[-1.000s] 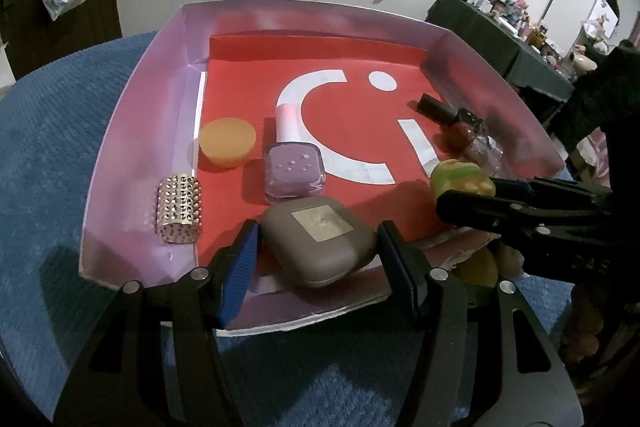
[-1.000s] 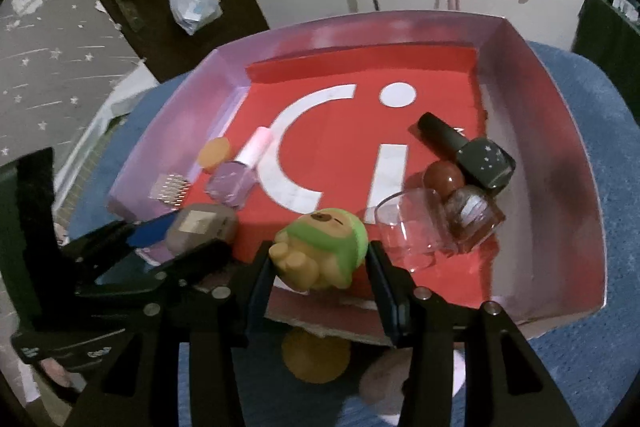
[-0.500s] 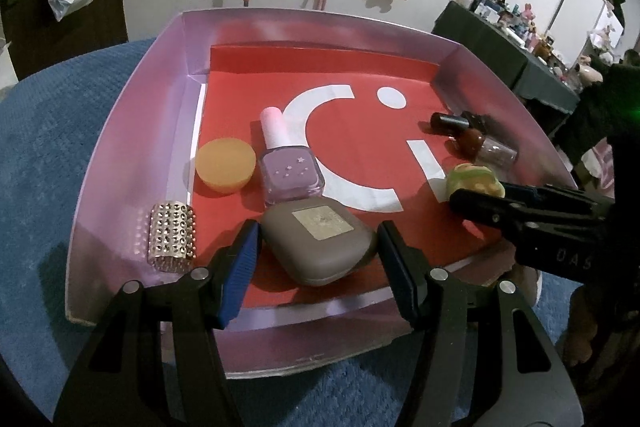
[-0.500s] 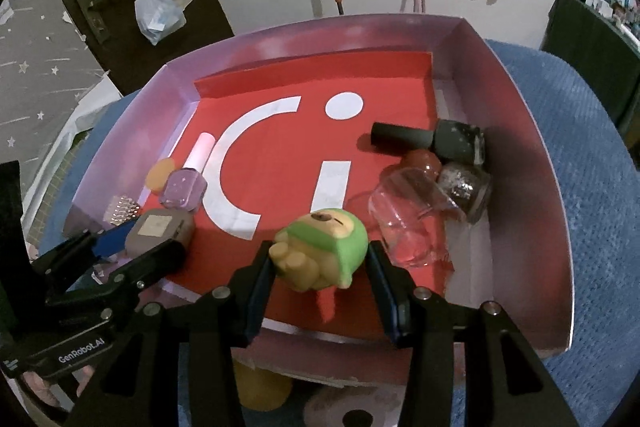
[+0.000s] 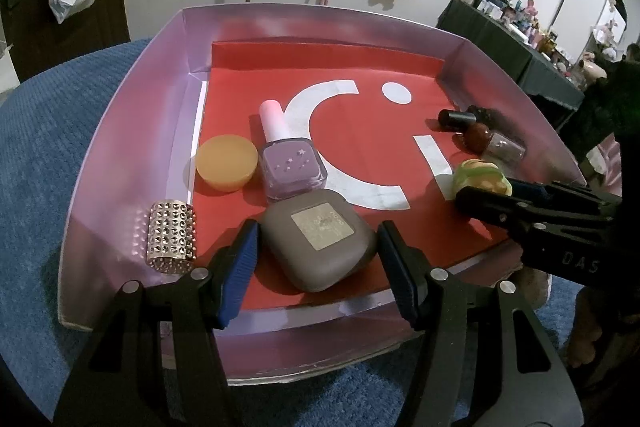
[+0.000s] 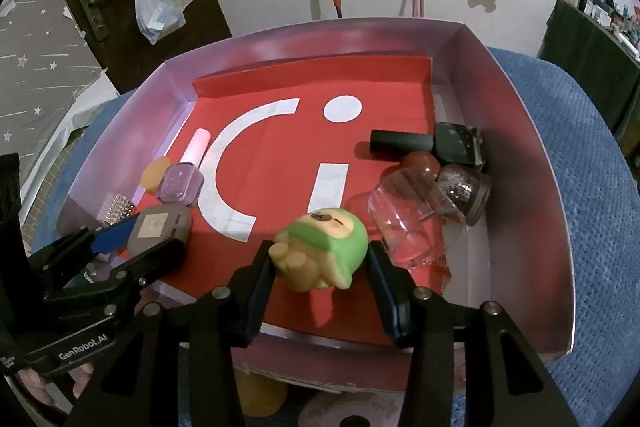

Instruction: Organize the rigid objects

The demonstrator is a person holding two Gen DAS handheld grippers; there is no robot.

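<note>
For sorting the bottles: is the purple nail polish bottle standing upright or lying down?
Lying down: the purple nail polish bottle rests flat on the red tray floor.

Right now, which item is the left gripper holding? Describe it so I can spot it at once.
Look in the shallow pink-walled box with the red floor, at its near edge. The left gripper clamps a taupe rounded-square plastic case, just in front of the lilac nail polish bottle. Only it bears a pale square label on top.

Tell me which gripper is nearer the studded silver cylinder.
Left. The left gripper, clamped on the taupe rounded case, sits just beside the studded silver cylinder; the right gripper, holding the green-hooded toy figure, is across the tray.
</note>
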